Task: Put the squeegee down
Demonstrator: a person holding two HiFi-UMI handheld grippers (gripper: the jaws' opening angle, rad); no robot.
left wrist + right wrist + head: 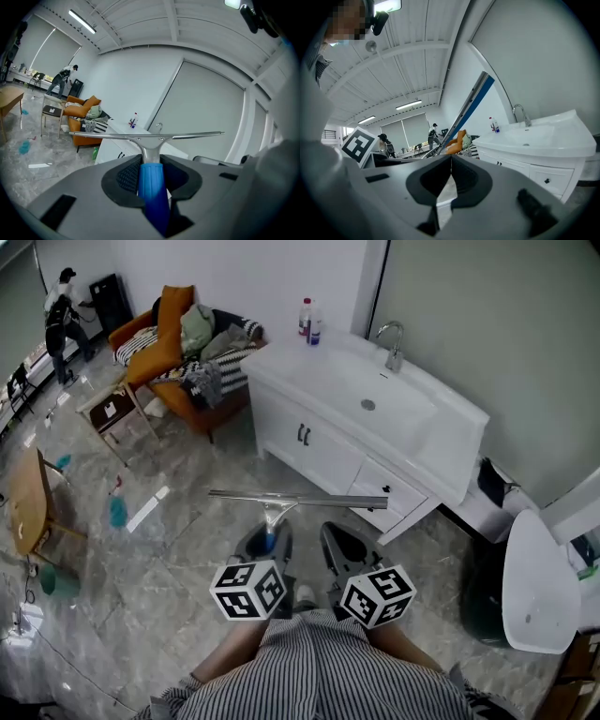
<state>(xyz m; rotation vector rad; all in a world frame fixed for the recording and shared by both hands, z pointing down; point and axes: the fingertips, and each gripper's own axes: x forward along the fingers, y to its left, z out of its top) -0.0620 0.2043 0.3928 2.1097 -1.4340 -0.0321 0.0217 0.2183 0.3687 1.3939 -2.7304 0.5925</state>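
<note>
The squeegee has a blue handle point(152, 187) and a long metal blade point(298, 500) that lies level and crosswise in front of me. My left gripper point(265, 545) is shut on the blue handle, which runs up between its dark pads point(124, 176). In the left gripper view the blade point(145, 136) spans the picture ahead of the left gripper point(151, 164). My right gripper point(347, 549) hangs just right of the left one, shut with nothing in it. In the right gripper view the right gripper point(451, 159) has its pads together, and the blade point(468, 108) slants across at the left.
A white sink cabinet point(366, 418) with a faucet point(394, 343) and bottles point(309, 322) stands ahead against the wall. An orange armchair point(178, 352) with clothes is at the back left, a wooden table point(28, 502) at the left, a white fixture point(539, 582) at the right. A person point(64, 310) stands far off.
</note>
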